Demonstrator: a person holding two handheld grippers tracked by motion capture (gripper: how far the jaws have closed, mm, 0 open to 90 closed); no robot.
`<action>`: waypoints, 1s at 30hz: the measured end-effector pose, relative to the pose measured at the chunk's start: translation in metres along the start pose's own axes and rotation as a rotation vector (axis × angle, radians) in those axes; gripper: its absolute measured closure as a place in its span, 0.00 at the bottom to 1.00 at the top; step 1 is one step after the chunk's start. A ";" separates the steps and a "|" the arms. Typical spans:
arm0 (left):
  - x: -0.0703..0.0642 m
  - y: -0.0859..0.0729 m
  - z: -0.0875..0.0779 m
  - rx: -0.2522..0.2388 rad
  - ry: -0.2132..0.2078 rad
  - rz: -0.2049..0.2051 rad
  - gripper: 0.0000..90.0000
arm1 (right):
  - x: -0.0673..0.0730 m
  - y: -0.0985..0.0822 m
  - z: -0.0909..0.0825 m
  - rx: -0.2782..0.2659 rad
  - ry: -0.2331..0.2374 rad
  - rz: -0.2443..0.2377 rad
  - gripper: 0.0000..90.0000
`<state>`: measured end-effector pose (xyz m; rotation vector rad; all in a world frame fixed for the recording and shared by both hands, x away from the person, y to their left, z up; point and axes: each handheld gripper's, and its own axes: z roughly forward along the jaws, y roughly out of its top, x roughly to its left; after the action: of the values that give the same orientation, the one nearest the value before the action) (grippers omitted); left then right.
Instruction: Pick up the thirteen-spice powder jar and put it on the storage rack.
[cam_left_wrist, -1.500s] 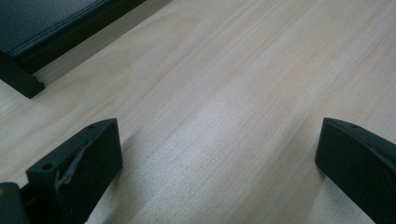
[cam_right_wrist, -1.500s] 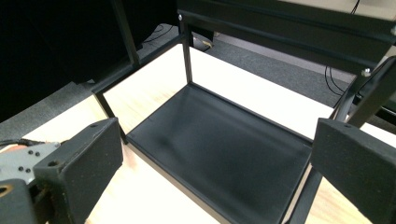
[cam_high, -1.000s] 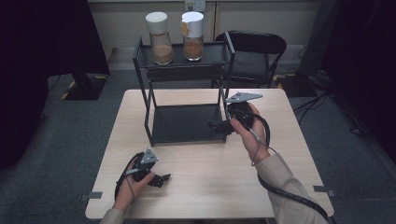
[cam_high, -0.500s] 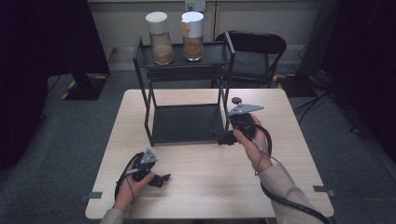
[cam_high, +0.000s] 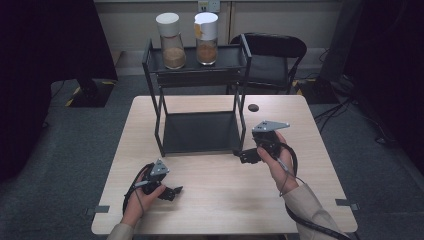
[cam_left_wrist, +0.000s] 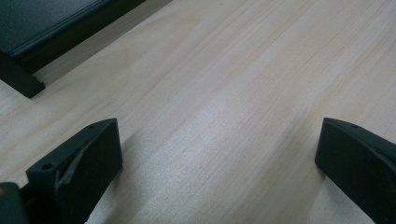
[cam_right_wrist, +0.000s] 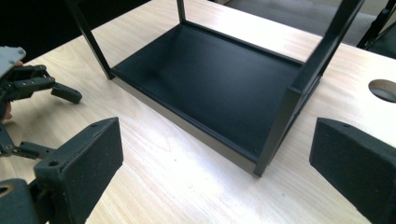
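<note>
A black two-tier rack (cam_high: 200, 75) stands at the back middle of the wooden table (cam_high: 215, 195). On its top shelf are two white-lidded jars, one with pale brown filling (cam_high: 170, 42) and one with darker filling (cam_high: 206, 39). My left gripper (cam_high: 171, 191) rests low on the table near the front left; its jaws stand wide apart over bare wood (cam_left_wrist: 219, 140). My right gripper (cam_high: 246, 156) hovers by the rack's front right leg, open with nothing between the jaws (cam_right_wrist: 217, 140), and faces the empty lower shelf (cam_right_wrist: 210, 79).
A small round hole (cam_high: 253, 107) is in the tabletop right of the rack. A black chair (cam_high: 272, 55) stands behind the table. Bare wood lies between the two grippers. The right gripper view catches the left gripper (cam_right_wrist: 42, 86) at its left edge.
My right gripper has drawn back from the rack's right side toward the person and a little lower. The left gripper has stayed put.
</note>
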<state>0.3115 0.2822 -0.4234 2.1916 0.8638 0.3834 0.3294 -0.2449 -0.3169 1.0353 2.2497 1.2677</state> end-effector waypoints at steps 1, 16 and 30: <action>0.000 0.000 0.000 0.000 0.000 0.000 0.00 | 0.000 -0.001 0.000 0.002 -0.001 0.005 0.02; 0.000 0.000 0.000 0.000 0.000 -0.001 0.00 | -0.008 -0.026 -0.008 0.005 -0.015 0.029 0.02; 0.000 0.000 0.000 0.000 0.000 0.000 0.00 | -0.015 -0.051 -0.017 0.010 -0.026 0.041 0.02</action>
<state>0.3115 0.2822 -0.4234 2.1912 0.8642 0.3832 0.3072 -0.2824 -0.3513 1.1004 2.2291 1.2535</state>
